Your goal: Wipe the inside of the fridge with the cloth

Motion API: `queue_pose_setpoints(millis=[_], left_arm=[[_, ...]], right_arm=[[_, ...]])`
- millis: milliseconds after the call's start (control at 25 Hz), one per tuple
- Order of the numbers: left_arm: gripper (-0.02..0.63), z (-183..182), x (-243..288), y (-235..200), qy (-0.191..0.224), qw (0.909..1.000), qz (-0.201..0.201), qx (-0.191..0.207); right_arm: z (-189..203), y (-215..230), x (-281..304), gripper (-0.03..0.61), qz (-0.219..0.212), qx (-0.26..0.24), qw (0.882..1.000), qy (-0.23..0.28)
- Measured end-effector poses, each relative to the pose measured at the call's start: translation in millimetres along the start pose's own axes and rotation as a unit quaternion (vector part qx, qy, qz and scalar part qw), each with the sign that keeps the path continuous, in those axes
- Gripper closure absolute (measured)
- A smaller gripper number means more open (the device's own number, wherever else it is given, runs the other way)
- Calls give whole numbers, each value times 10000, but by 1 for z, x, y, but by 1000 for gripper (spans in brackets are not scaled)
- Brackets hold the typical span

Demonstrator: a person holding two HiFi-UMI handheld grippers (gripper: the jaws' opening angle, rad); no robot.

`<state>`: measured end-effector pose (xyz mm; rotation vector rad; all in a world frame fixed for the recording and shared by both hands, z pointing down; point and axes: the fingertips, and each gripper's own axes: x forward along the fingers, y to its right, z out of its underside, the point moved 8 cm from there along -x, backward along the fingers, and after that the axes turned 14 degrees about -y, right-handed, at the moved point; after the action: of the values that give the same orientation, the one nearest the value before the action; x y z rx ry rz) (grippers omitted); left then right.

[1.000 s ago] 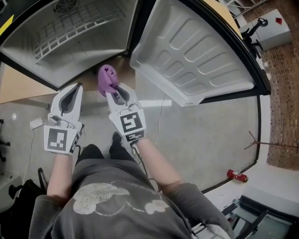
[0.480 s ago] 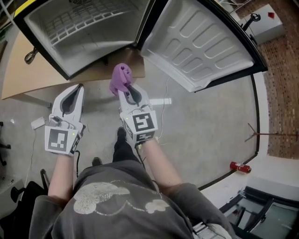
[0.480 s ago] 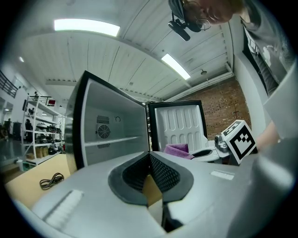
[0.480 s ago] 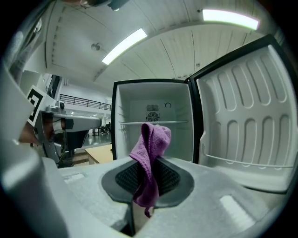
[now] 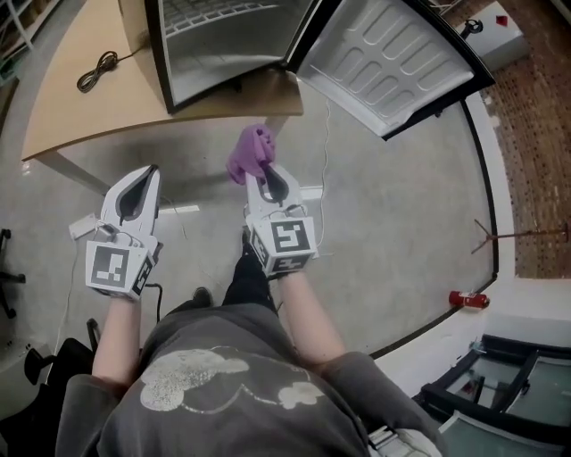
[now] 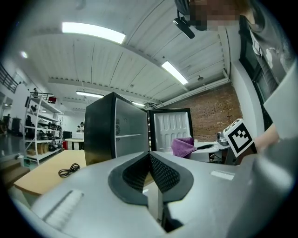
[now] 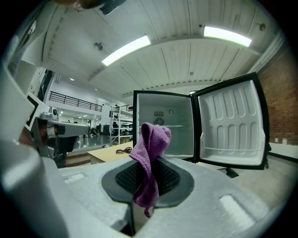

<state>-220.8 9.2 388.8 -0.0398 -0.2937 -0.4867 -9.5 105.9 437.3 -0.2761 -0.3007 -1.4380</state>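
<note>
Nearest, the left tool (image 5: 144, 171) has its jaws pressed together on nothing and hangs over the grey floor (image 5: 393, 214). Just right of it, the right tool (image 5: 266, 175) is clamped on the purple terry cloth (image 5: 249, 150), which bunches up above the jaw tips with 1 tail hanging below.

Beyond both lies the pale wooden bench (image 5: 80, 116), with a coiled black cable (image 5: 96, 70) at its far left. On the bench's right end stands the small black fridge (image 5: 223, 54), its white ribbed door (image 5: 393, 62) swung wide to the right.

Wiping has not begun, I judge: the cloth is well short of the cavity. To do this step well, carry the cloth straight in over the bench's near edge, bunched end first, so that cloth, not jaw, meets the liner.

Open room lies in the middle. The door bounds the right, the fridge's black wall bounds the left, and the wire shelf (image 5: 210, 13) inside limits height.
</note>
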Motion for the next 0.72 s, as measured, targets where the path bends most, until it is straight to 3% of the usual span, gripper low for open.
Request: queue_pose_setpoints(millis=[360, 720], left_arm=[[595, 23, -68, 16, 53, 9985, 544, 54], [596, 24, -70, 44, 96, 9943, 1058, 18]], right_arm=[[13, -46, -73, 537, 554, 152, 9983, 110], [28, -51, -121, 538, 857, 231, 9960, -40]])
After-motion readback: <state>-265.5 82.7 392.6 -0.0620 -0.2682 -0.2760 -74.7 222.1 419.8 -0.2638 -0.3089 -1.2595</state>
